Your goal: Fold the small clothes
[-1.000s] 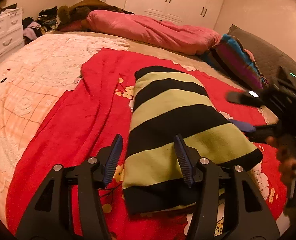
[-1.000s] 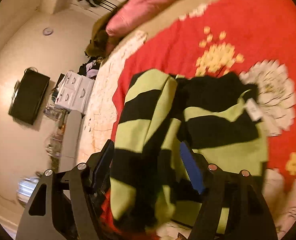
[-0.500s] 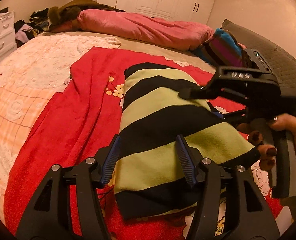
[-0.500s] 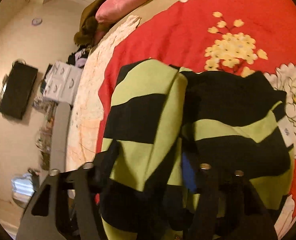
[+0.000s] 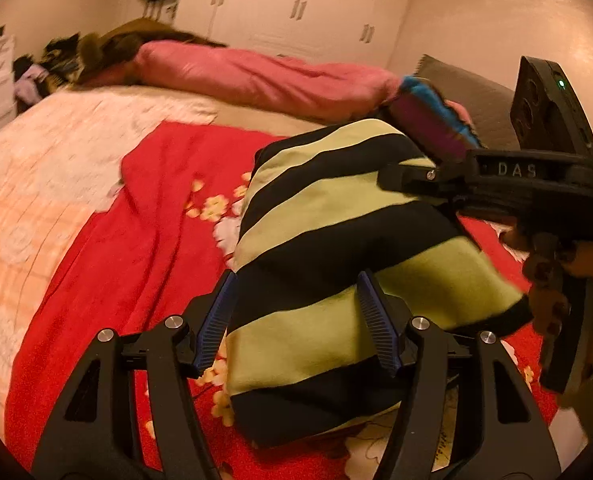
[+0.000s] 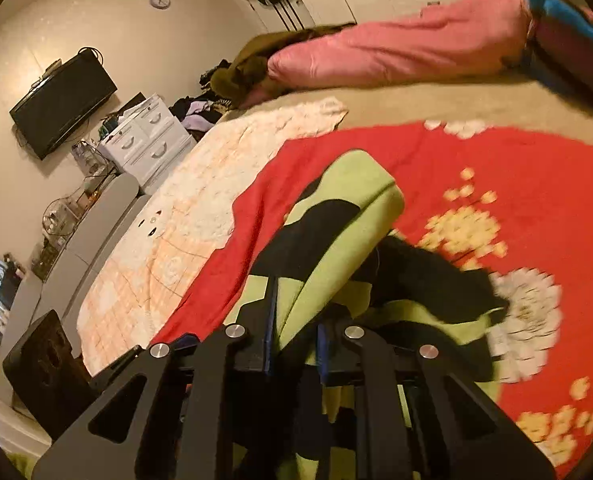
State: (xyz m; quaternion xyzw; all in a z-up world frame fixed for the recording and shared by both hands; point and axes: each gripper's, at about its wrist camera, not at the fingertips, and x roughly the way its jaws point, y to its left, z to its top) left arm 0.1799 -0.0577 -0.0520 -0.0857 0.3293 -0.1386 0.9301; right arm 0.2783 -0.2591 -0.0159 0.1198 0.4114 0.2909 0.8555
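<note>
On the bed's red blanket [image 5: 136, 248], our right gripper [image 6: 294, 344] pinches the striped garment [image 5: 336, 280]; our left gripper [image 5: 296, 320], fingers wide, should pin the fold while we lift evenly.

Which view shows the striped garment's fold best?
Left wrist view: the striped garment shows nearly whole on the red blanket. The right wrist view shows only bunched cloth pinched in the right gripper.
</note>
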